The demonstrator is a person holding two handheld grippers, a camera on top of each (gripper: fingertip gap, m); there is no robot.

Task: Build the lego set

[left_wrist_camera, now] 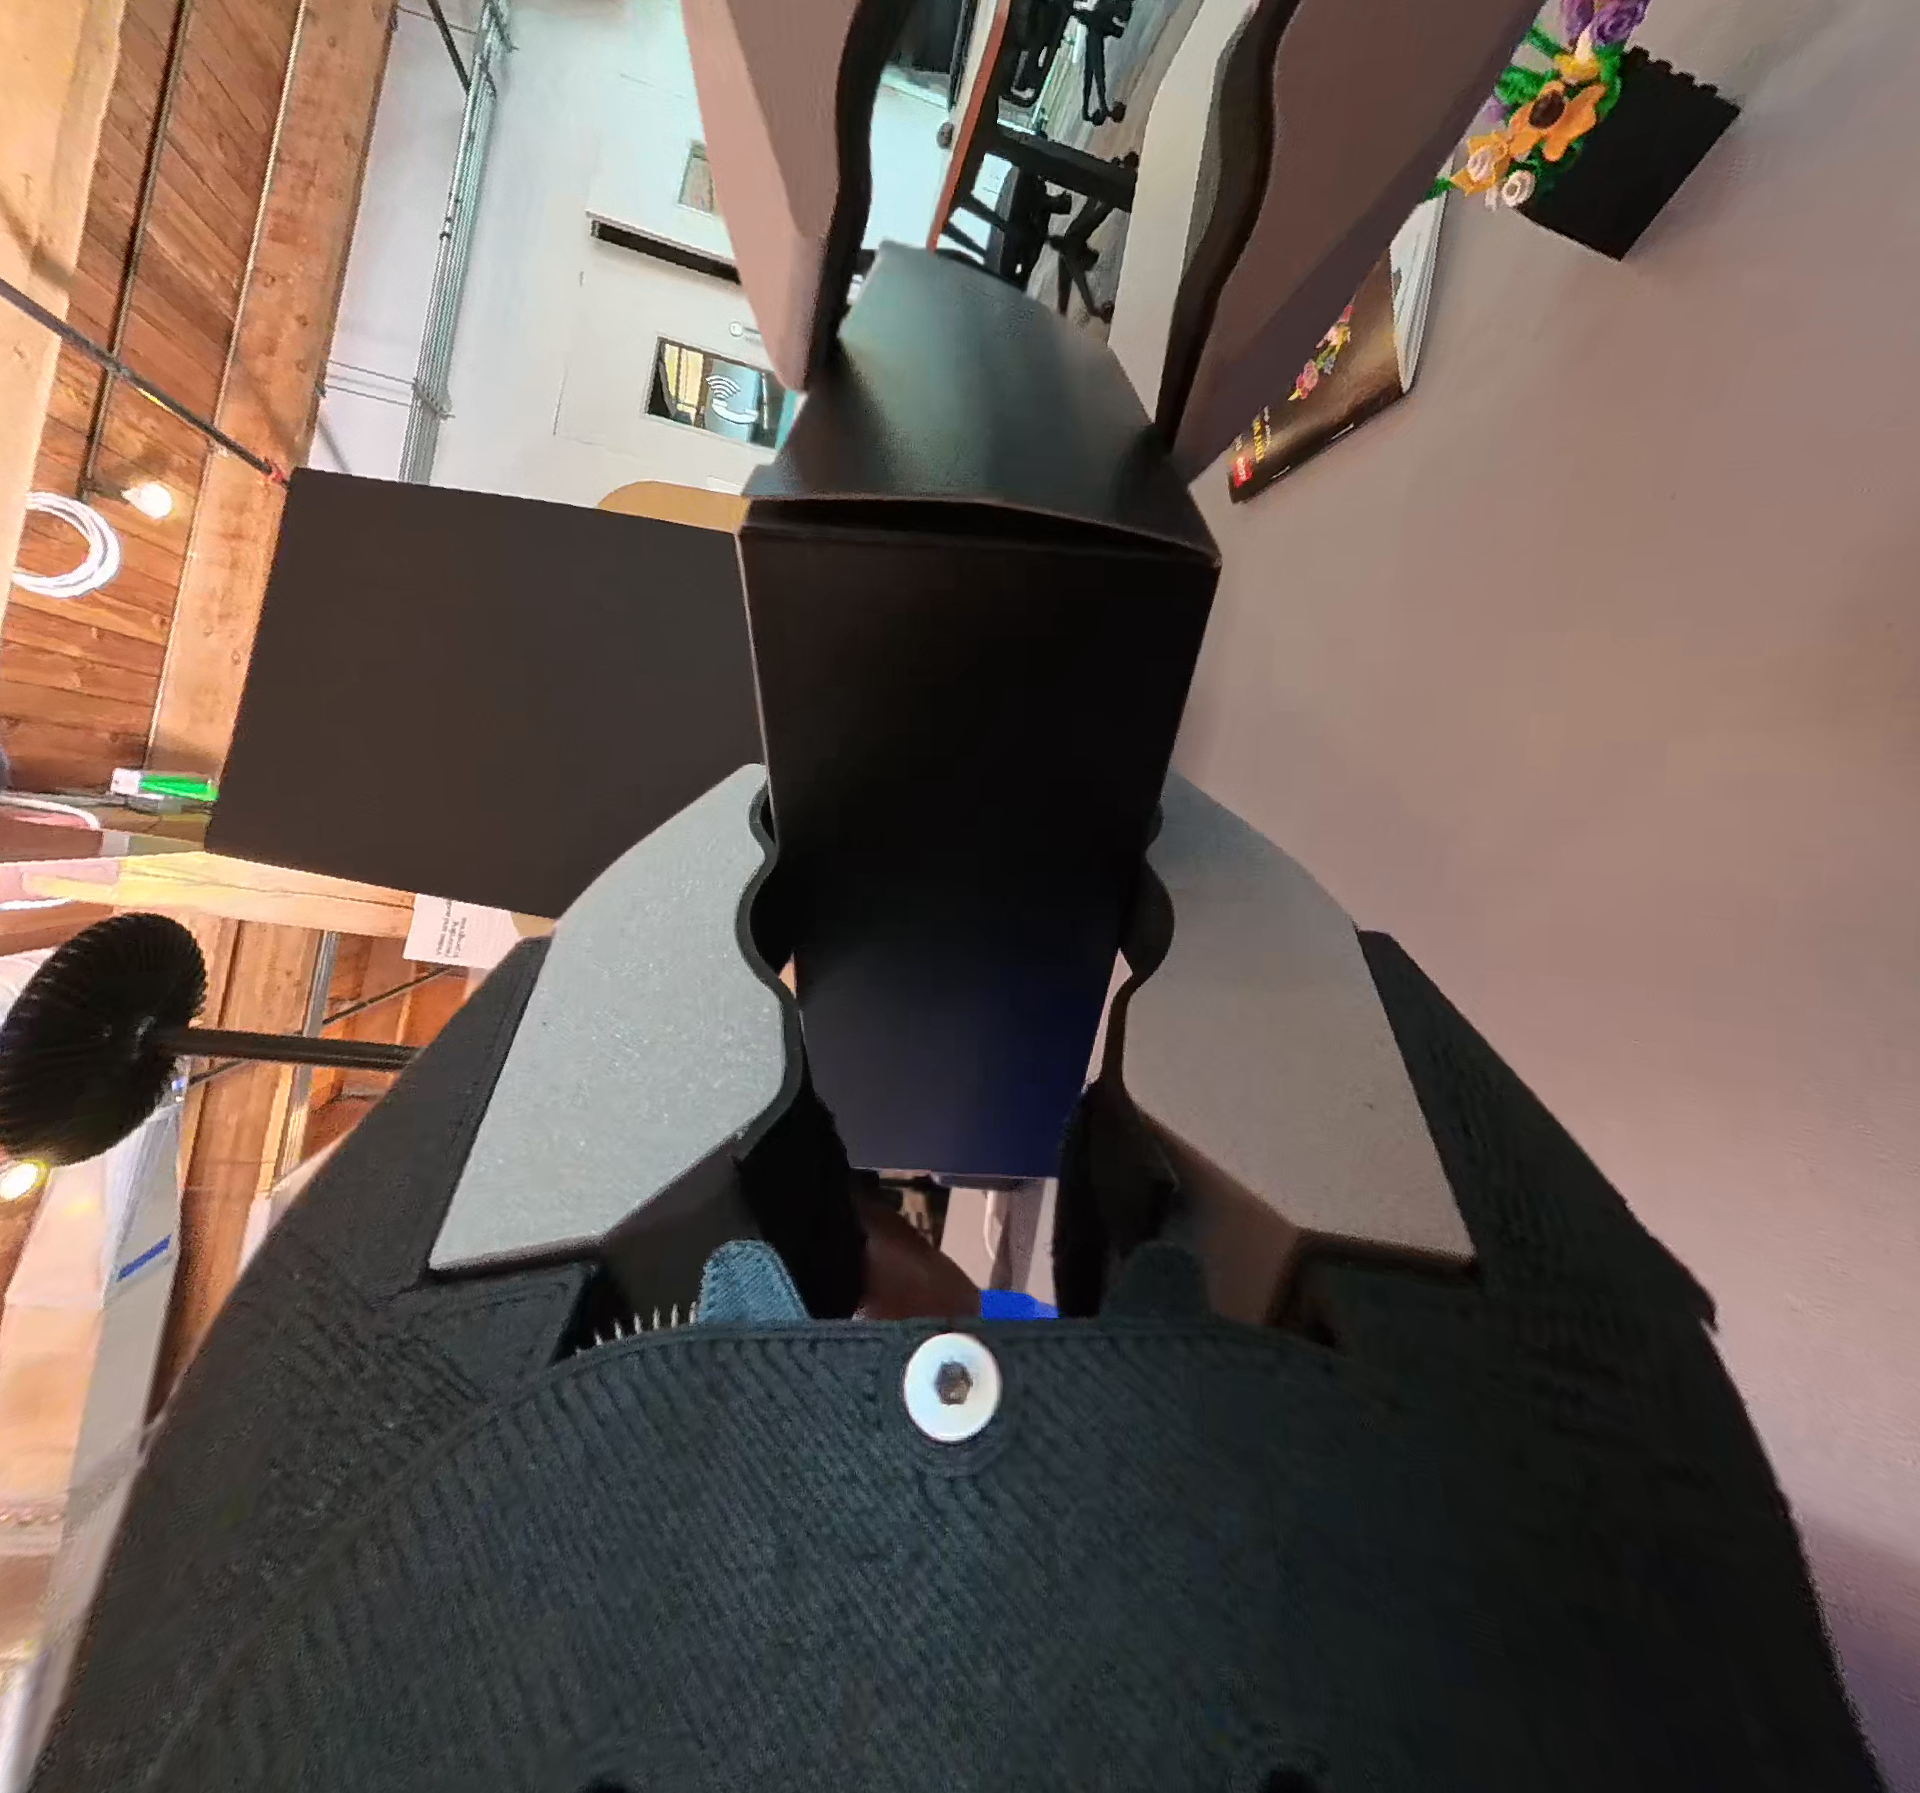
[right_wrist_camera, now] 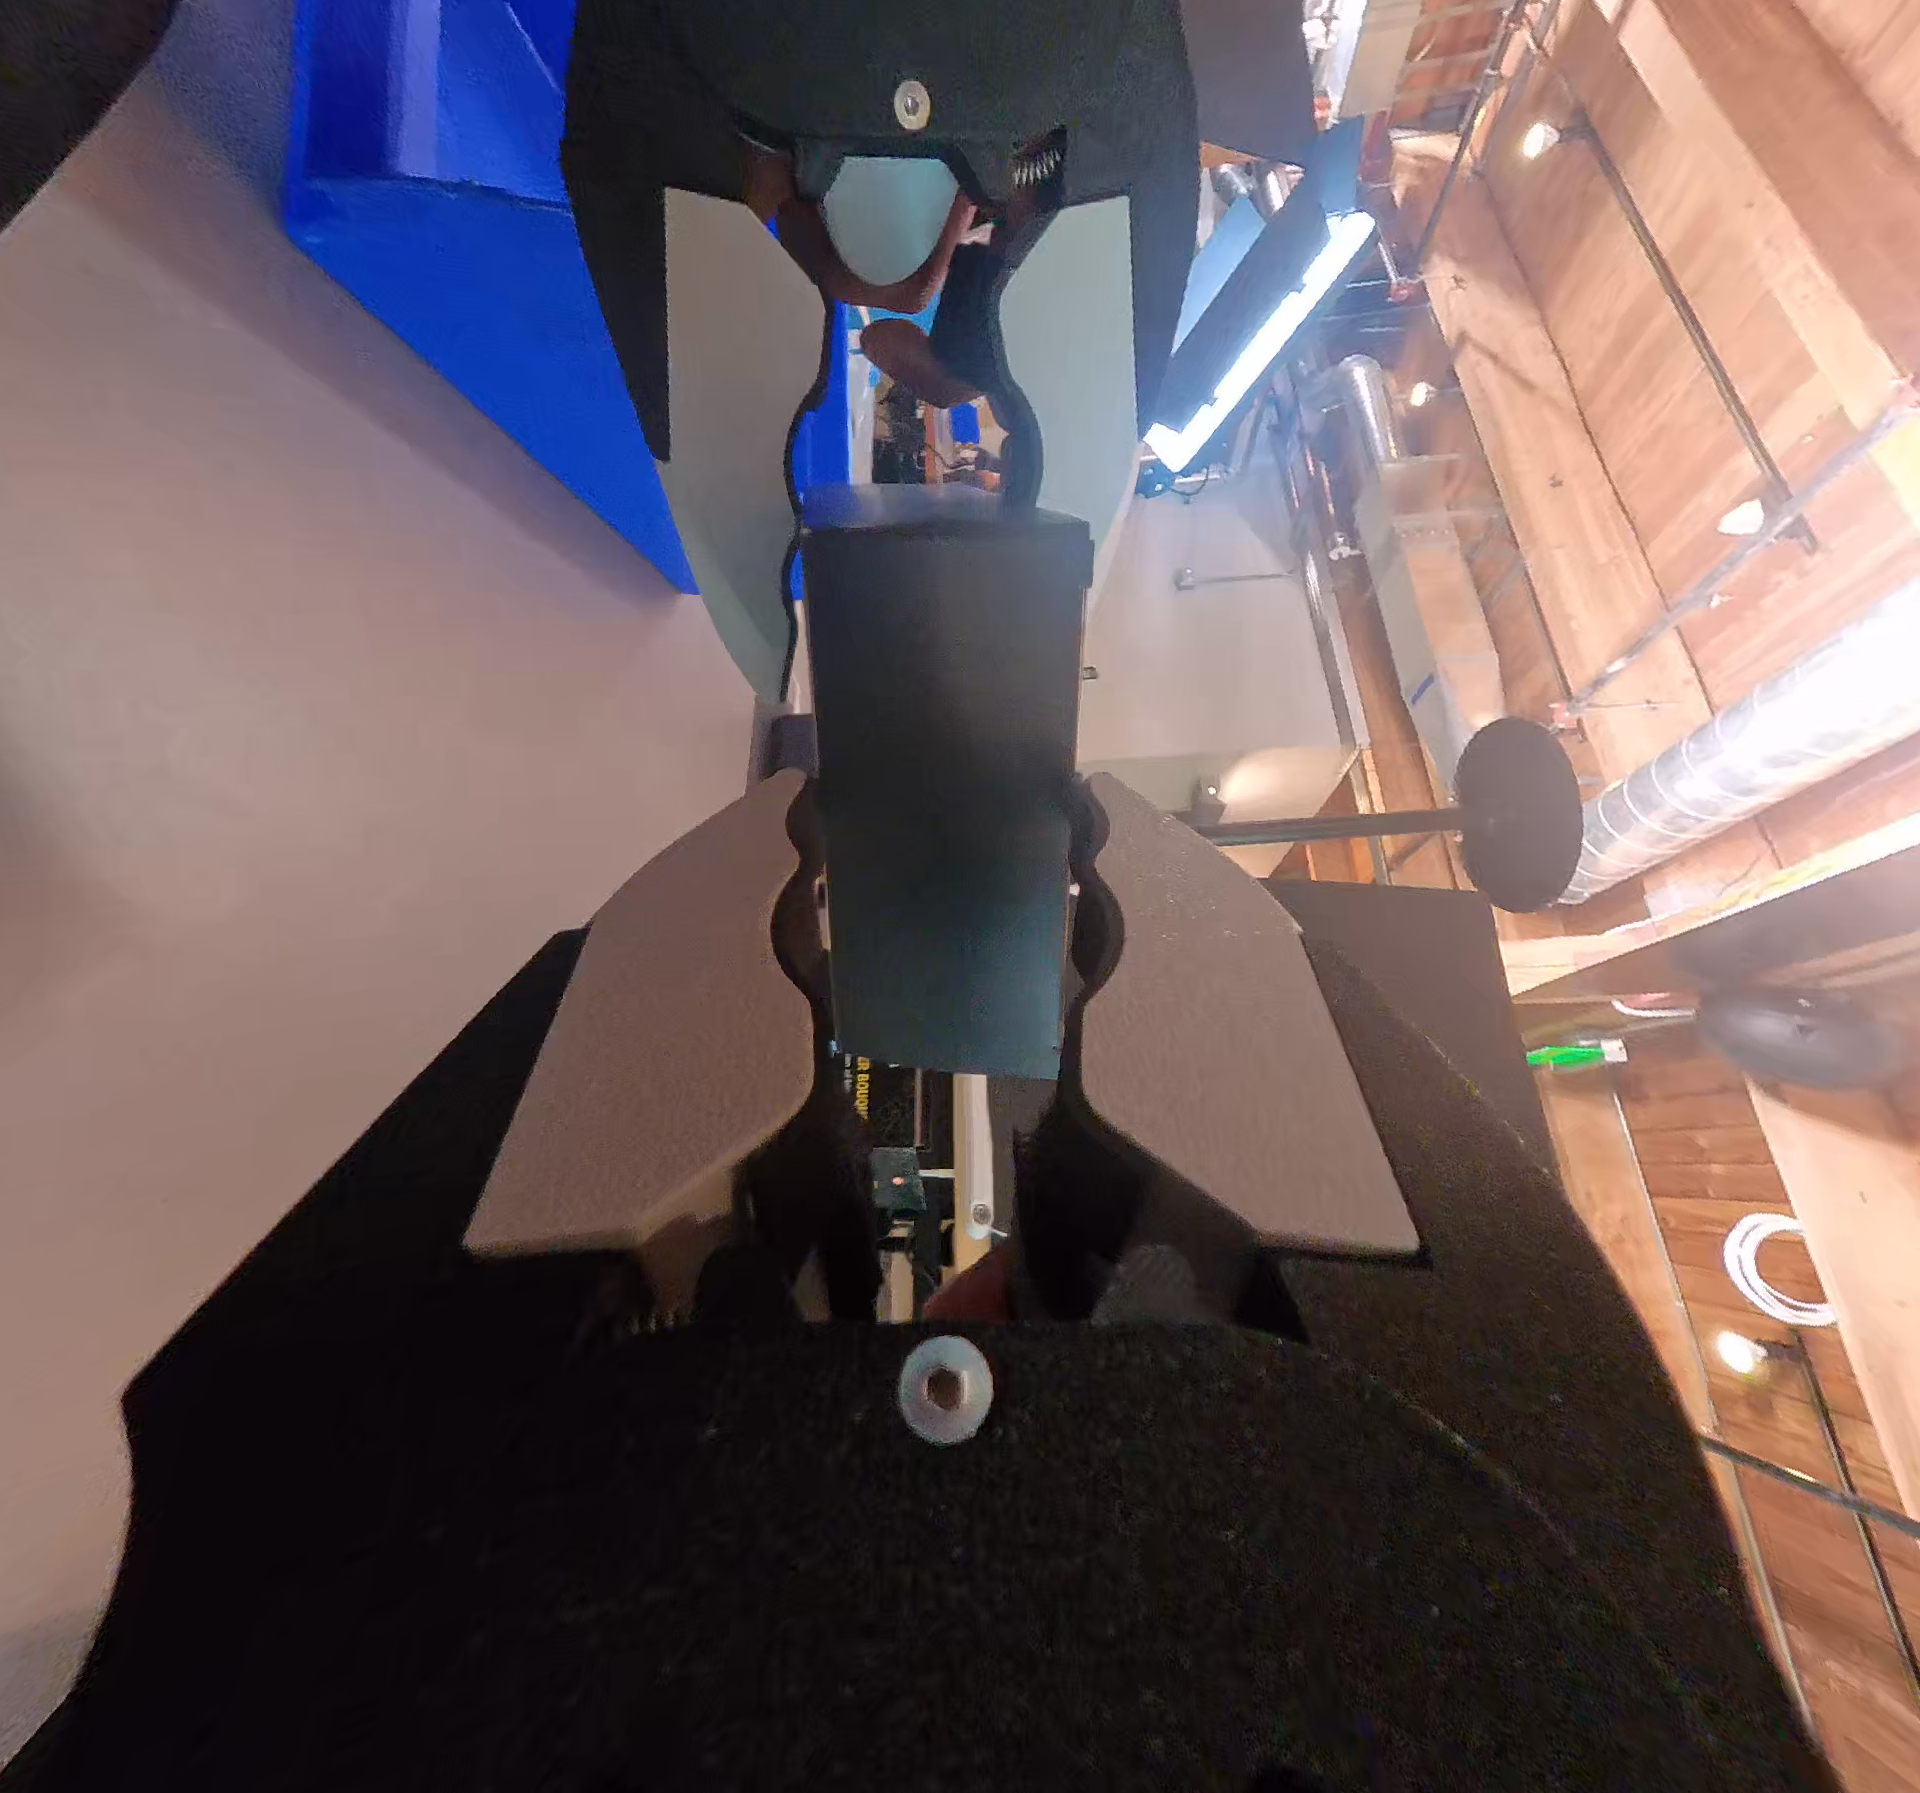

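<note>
Lego's plain black box (left_wrist_camera: 977,704) is held in mid-air, pinched at one end by the left gripper (left_wrist_camera: 951,954) and at the other by the right gripper (right_wrist_camera: 940,912). Past it on the white table (left_wrist_camera: 1558,808) are an instruction booklet (left_wrist_camera: 1325,382) and a brick bouquet (left_wrist_camera: 1558,70). The box hides what's straight behind it.

The black box (left_wrist_camera: 977,704) hides its own contents and the gap inside each claw, the far claw (left_wrist_camera: 1023,185) is cut off by the left wrist view's top edge, and the flower model (left_wrist_camera: 1558,81) (upper right corner) is too blurred for detail.
</note>
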